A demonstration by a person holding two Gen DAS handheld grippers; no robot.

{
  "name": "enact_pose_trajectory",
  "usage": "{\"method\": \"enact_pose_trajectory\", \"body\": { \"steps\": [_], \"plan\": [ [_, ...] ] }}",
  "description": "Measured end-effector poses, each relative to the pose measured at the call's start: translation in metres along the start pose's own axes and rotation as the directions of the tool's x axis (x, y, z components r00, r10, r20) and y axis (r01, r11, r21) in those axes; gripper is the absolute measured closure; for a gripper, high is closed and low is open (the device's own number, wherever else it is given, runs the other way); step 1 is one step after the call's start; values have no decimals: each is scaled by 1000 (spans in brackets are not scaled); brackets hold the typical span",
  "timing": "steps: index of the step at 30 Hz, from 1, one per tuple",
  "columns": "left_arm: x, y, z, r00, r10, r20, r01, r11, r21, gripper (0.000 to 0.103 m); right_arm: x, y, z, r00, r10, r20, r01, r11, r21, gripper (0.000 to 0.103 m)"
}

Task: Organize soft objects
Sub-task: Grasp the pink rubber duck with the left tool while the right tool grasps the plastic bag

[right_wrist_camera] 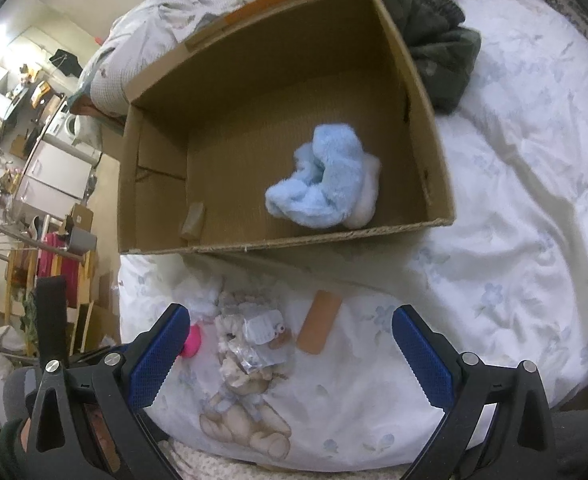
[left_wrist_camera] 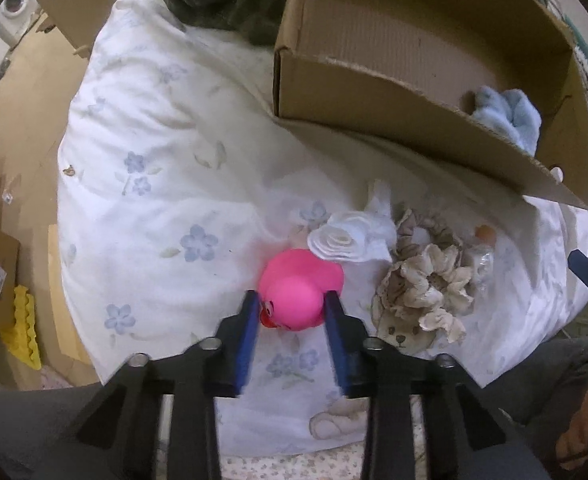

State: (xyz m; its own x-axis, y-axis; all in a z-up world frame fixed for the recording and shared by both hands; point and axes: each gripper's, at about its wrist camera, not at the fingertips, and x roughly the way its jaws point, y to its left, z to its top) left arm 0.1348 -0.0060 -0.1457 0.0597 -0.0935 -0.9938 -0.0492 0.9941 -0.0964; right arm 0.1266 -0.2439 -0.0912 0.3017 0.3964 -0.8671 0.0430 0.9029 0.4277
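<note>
1. While the left hand-held gripper [left_wrist_camera: 292, 304] points down at the bed [left_wrist_camera: 142, 128], its blue pads stand on both sides of the pink rubber duck [left_wrist_camera: 300, 286]. They seem to touch the duck on each side, so I judge that it is gripping the duck, but the duck is not lifted yet; it lies on the near part of the white flowered cover.
2. Just right of the duck lies a white cloth flower [left_wrist_camera: 348, 238], and right of that a heap of beige frilly scrunchies [left_wrist_camera: 426, 280] with a small clear wrapped thing [right_wrist_camera: 262, 330] upon it. All of these are outside the box.
3. Further right in the right wrist view, a flat orange-brown strip [right_wrist_camera: 320, 328] lies on the bed, close to the near wall of the box.
4. On the far side stands the open cardboard box [right_wrist_camera: 378, 232]. Only one thing is inside: a fluffy light blue soft toy [right_wrist_camera: 324, 178], near the right wall.
5. The right hand-held gripper [right_wrist_camera: 290, 348] hangs wide open above the scrunchie heap, and it holds nothing.
6. My judgement: the task is at an early stage. One soft thing is stored; the duck is next, and the flower, the scrunchies and the small things remain.
</note>
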Motion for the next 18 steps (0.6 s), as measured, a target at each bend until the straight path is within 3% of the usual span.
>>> {"method": "enact_pose_trajectory", "body": {
  "steps": [4, 6, 9, 11, 14, 17, 18],
  "plan": [
    [-4, -4, -1, 1000, 6, 9, -7, 1000, 23, 76, 21, 0, -1, 995, 50, -88, -48, 999, 21, 1],
    [-10, -6, -4, 1000, 6, 23, -6, 999, 32, 76, 36, 3, -3, 989, 68, -135, -67, 998, 10, 25],
    [-21, -5, -7, 998, 25, 56, -28, 999, 42, 76, 56, 5, -5, 978, 92, -188, -92, 996, 9, 40],
    [-25, -2, -8, 998, 22, 67, -24, 999, 31, 76, 65, 3, -6, 971, 117, -211, -111, 993, 36, 46],
    [-32, 3, -8, 996, 25, 89, -28, 999, 28, 76, 73, 8, -6, 966, 128, -225, -121, 992, 44, 46],
    [-38, 5, -9, 994, 31, 107, -35, 999, 28, 76, 78, 16, -6, 968, 103, -231, -102, 995, 15, 47],
    [-40, 7, -9, 994, 31, 108, -34, 999, 26, 76, 79, 17, -6, 970, 85, -226, -85, 996, 10, 52]
  ]
}}
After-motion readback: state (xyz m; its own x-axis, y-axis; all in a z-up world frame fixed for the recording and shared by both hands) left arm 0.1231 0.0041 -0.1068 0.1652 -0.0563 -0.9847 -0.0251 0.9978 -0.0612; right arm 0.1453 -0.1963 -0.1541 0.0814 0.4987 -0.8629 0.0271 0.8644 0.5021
